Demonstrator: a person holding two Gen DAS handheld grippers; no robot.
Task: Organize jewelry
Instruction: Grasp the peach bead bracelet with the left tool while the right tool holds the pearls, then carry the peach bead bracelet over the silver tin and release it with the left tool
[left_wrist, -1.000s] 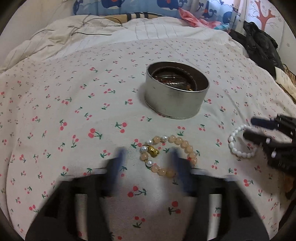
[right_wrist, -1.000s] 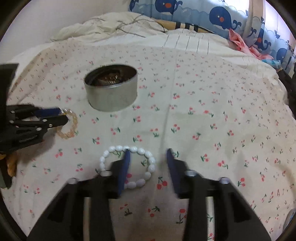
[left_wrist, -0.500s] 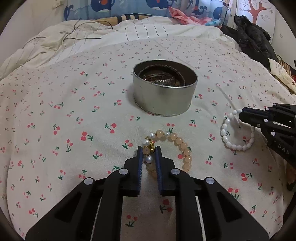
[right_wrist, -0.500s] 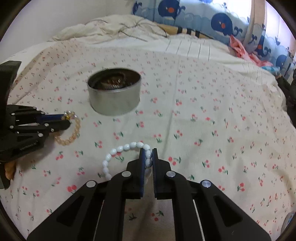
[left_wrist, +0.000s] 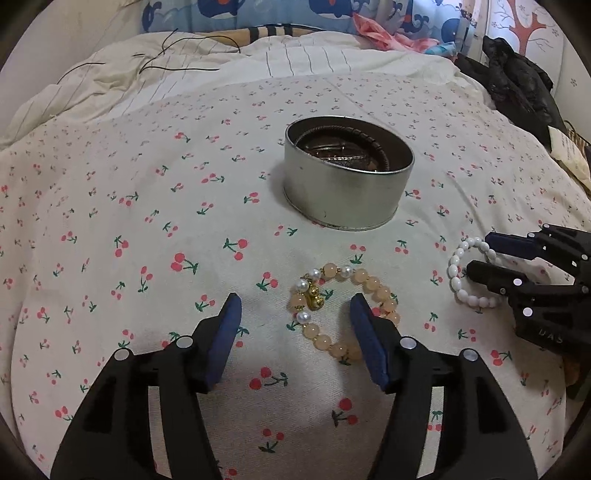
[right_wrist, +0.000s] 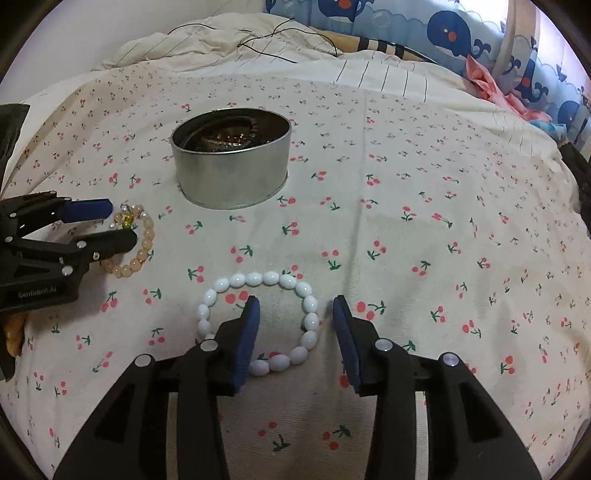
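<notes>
A peach bead bracelet (left_wrist: 345, 308) with pearls and a gold charm lies on the cherry-print bedsheet; it also shows in the right wrist view (right_wrist: 136, 240). My left gripper (left_wrist: 293, 308) is open, its fingers straddling the bracelet's left side. A white bead bracelet (right_wrist: 258, 319) lies flat on the sheet; it also shows in the left wrist view (left_wrist: 469, 275). My right gripper (right_wrist: 293, 308) is open, its fingers straddling the bracelet's right side. A round metal tin (left_wrist: 347, 181) holding dark jewelry stands behind both bracelets, and shows in the right wrist view too (right_wrist: 231, 157).
The cherry-print sheet (right_wrist: 424, 229) covers the bed. A rumpled striped duvet (left_wrist: 184, 81) with a thin black cable lies at the back. Black clothing (left_wrist: 517, 81) is heaped at the right edge. Whale-print pillows (right_wrist: 461, 33) line the far side.
Both grippers were shut on their bracelets half a second ago and have now opened. Both bracelets lie loose on the sheet.
</notes>
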